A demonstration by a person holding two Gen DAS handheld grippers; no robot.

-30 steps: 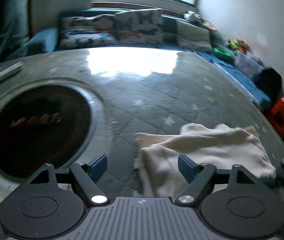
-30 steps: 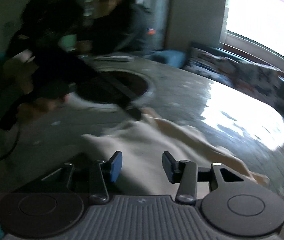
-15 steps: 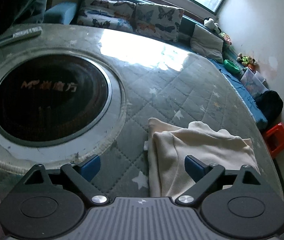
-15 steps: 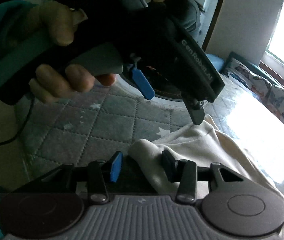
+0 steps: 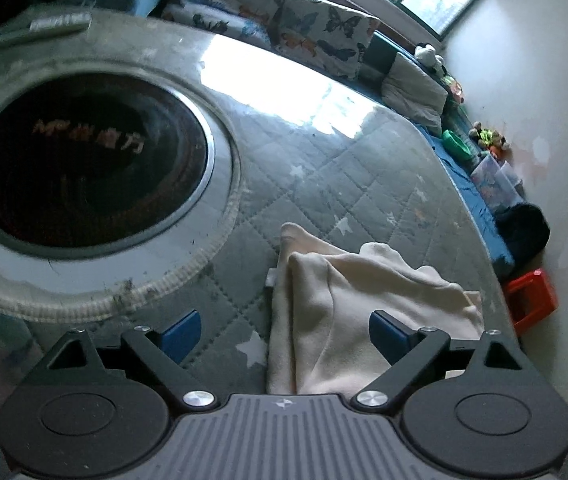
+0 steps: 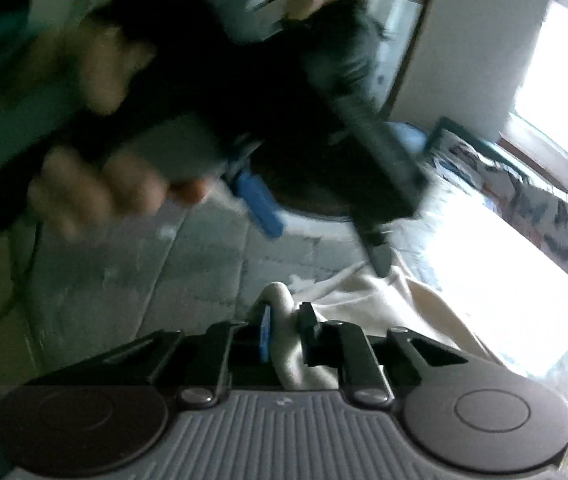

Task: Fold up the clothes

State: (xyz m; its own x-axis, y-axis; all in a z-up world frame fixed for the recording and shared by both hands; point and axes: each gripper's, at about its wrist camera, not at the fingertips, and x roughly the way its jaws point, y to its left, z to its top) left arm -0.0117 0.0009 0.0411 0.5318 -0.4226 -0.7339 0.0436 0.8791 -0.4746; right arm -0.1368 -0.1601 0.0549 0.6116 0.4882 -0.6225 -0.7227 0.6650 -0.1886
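A cream garment (image 5: 348,304) lies partly folded on a round bench covered with a grey quilted cloth (image 5: 324,184) printed with small white stars. In the left wrist view the garment sits at the near right of the bench, close to its curved edge, with a small white tag poking out on its left side.

The left gripper (image 5: 284,326) hovers just above the near end of the garment. Its jaws are wide apart and hold nothing; one blue-padded fingertip is over bare quilt to the left, the other over the fabric to the right.

To the left of the garment, a large dark round cooktop (image 5: 83,168) with a pale ring around it is set into the bench. Beyond the far edge, butterfly-print cushions (image 5: 284,32) line a blue window seat, and a red stool (image 5: 530,300) stands on the floor at the right.

In the right wrist view, the right gripper (image 6: 286,330) has its jaws drawn close together, clamped on a bunched fold at the garment's near corner. The rest of the cream fabric spreads away to the right. Above it, blurred by motion, a hand (image 6: 95,128) grips the handle of the left gripper, whose open fingers point down at the garment.
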